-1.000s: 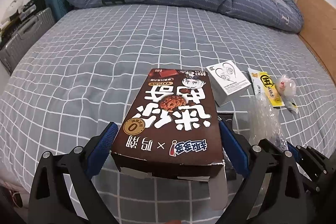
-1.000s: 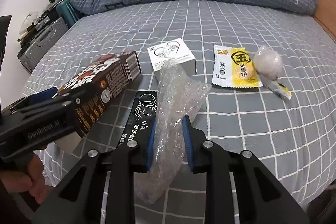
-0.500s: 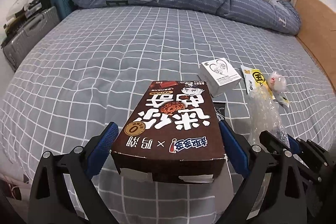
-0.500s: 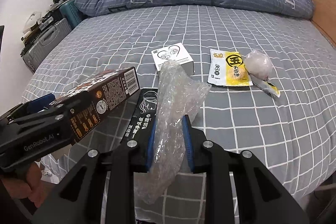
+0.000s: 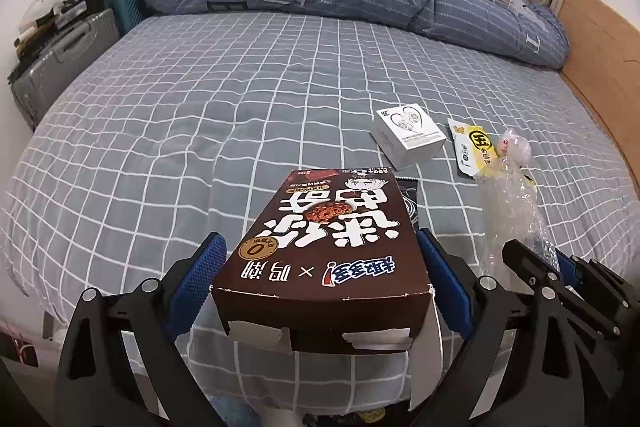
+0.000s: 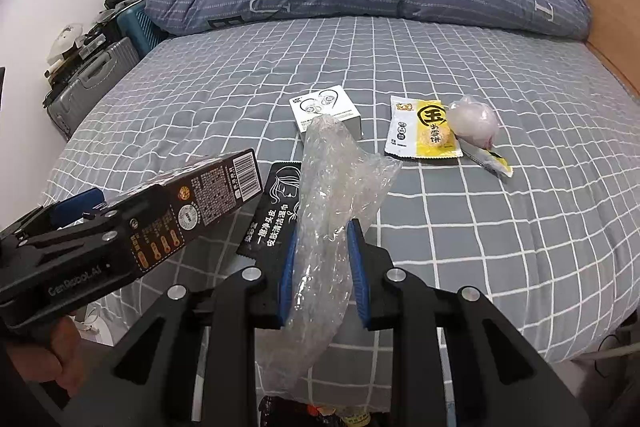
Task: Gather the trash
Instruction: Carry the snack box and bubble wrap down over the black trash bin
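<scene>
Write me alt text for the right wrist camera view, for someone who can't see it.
The right gripper is shut on a crumpled clear plastic bag above a grey checked bed, beside the left gripper shut on a brown snack box. On the bed lie a black wipe packet, a white earphone box, a yellow snack wrapper and a pale wad.

Trash items, held and lying on bed

Brown cardboard snack box (image 5: pixel 328 247) and crumpled clear bubble wrap (image 6: pixel 328 211) were held aloft; white earphone box (image 6: pixel 326 109), yellow wrapper (image 6: pixel 424 133) lay flat.
</scene>
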`<control>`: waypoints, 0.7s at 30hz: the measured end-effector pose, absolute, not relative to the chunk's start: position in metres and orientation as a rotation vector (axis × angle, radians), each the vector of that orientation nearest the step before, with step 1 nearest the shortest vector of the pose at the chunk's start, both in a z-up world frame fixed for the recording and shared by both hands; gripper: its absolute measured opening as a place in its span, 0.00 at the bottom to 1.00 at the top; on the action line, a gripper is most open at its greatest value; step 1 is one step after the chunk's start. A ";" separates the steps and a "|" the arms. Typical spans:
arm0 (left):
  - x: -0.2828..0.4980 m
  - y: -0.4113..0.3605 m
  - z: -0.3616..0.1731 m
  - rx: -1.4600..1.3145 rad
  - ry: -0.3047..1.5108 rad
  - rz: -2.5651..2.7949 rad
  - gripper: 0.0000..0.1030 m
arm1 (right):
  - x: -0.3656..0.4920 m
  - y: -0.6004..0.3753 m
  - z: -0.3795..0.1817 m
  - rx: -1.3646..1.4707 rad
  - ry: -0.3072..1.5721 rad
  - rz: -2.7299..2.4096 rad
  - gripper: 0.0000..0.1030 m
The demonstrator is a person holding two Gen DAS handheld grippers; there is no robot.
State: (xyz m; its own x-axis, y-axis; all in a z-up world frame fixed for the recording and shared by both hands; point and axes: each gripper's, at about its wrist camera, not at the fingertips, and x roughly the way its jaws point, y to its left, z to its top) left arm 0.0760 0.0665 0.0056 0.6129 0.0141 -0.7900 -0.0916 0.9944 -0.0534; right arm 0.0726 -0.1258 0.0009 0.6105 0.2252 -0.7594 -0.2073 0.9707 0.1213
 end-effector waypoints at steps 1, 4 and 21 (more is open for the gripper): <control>0.073 0.066 0.007 -0.093 0.908 0.061 0.89 | 0.070 -0.126 0.001 0.022 0.879 0.249 0.23; 0.064 0.066 0.009 -0.097 0.904 0.061 0.89 | 0.062 -0.127 0.004 0.021 0.876 0.251 0.23; 0.014 0.058 0.025 -0.108 0.897 0.068 0.89 | 0.010 -0.137 0.023 0.015 0.858 0.260 0.23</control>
